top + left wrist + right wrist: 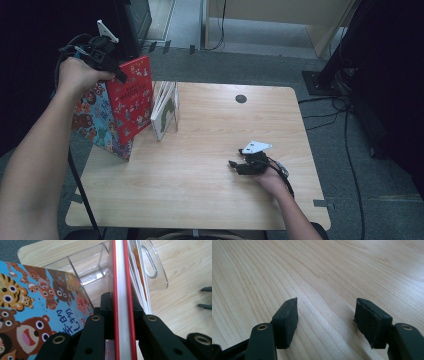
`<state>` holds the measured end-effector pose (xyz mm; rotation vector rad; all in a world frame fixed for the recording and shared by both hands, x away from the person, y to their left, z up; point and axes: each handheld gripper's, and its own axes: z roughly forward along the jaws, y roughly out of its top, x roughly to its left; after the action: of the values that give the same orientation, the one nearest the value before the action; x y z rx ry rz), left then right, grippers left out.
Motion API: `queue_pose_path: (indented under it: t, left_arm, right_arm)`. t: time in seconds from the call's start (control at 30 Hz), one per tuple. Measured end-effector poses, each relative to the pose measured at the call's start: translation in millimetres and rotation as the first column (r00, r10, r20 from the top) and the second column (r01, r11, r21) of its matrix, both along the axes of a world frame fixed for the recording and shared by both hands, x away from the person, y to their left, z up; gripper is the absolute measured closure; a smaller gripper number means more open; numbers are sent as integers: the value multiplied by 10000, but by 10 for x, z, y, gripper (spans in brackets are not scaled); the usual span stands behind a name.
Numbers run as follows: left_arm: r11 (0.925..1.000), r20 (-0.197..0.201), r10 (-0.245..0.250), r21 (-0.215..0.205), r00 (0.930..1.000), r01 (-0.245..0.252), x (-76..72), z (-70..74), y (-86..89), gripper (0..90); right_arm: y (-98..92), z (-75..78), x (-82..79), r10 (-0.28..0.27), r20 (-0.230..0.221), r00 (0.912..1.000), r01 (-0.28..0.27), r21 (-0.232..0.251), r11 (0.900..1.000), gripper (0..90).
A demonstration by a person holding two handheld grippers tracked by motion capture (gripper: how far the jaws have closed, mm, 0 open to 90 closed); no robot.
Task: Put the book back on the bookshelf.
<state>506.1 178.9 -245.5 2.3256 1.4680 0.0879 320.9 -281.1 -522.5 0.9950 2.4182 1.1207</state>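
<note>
At the table's far left corner, the left gripper [114, 70] clamped the top edge of a red hardcover picture book [131, 97], upright beside a blue animal-print book [97, 120] and a clear plastic book rack [152, 267]; the right gripper [239, 166] rested on the pale wooden table [210, 165], jaws wide and empty.

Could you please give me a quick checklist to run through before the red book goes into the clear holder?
1. Left gripper clamped on the red book: ok.
2. Book held upright: ok.
3. Free slot in the clear holder: cannot tell.
4. Blue animal book clear of the path: not ok, it leans right beside the red one.
5. Right gripper out of the way, jaws open on the table: ok.
</note>
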Motion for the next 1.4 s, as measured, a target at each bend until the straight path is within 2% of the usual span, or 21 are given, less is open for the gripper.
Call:
queue_pose_path:
  t: [0.2,0.33,0.57,0.7,0.8,0.83,0.9,1.1,1.17,1.27,1.4]
  left_arm:
    - [9996,352,283,66,9990,-285,66,-39,-7,802]
    - [9985,600,543,-89,9967,-539,101,-61,2,802]
    - [9987,833,517,-54,9952,-514,137,-125,0,802]
    - [9981,877,605,-183,9943,-591,144,-161,6,800]
    - [9979,568,617,-252,9965,-603,151,-162,33,797]
    - [9979,355,576,-317,9977,-565,153,-163,44,789]
    - [9987,262,500,-73,9984,-498,147,-160,40,786]
    - [9992,-230,404,-56,9989,-405,154,-173,57,778]
    - [9992,-290,360,202,9989,-354,158,-187,47,777]
    - [9992,-508,194,363,9985,-175,171,-244,15,767]
    - [9996,-580,200,188,9981,-189,183,-274,-8,782]
  right_arm:
    - [-1,0,2,24,11,10000,-24,1,10000,354]
    - [-1,0,3,35,12,10000,-35,-1,10000,354]
    - [-1,0,2,29,16,10000,-29,-6,10000,354]
    - [-1,0,2,26,11,10000,-26,1,10000,354]
    - [-1,0,3,38,13,10000,-38,-6,10000,354]
    - [-1,-1,2,26,23,10000,-26,-5,10000,354]
    - [-1,-1,2,28,22,10000,-28,-4,10000,354]
    - [-1,0,3,28,15,10000,-28,-5,10000,354]
    - [-1,0,3,28,15,10000,-28,-4,10000,354]
    - [-1,0,3,32,13,10000,-32,-6,10000,354]
    - [-1,1,5,63,7,10000,-63,-20,10000,354]
